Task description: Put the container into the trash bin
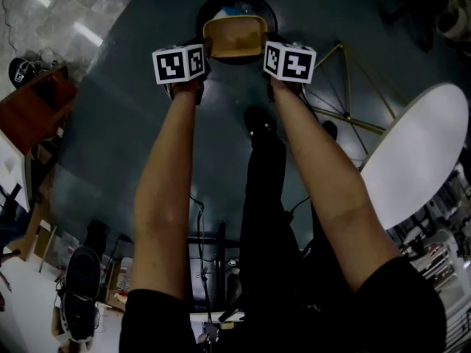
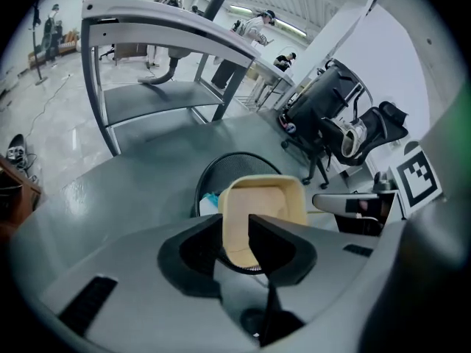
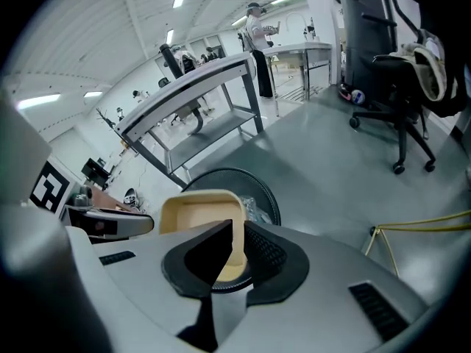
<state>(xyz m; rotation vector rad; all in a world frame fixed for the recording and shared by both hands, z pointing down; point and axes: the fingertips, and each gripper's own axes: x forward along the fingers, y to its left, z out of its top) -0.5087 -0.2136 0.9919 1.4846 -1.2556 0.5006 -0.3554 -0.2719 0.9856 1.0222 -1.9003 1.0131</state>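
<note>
1 container [image 1: 234,37] over trash bin [image 1: 259,6], white table [image 1: 419,153] nearby, office chair [image 3: 383,65] beyond

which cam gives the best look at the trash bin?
Left gripper view: the trash bin shows rim, mesh wall and rubbish inside. Right gripper view shows only a rim arc; head view is dark, bin mostly covered by the container.
</note>
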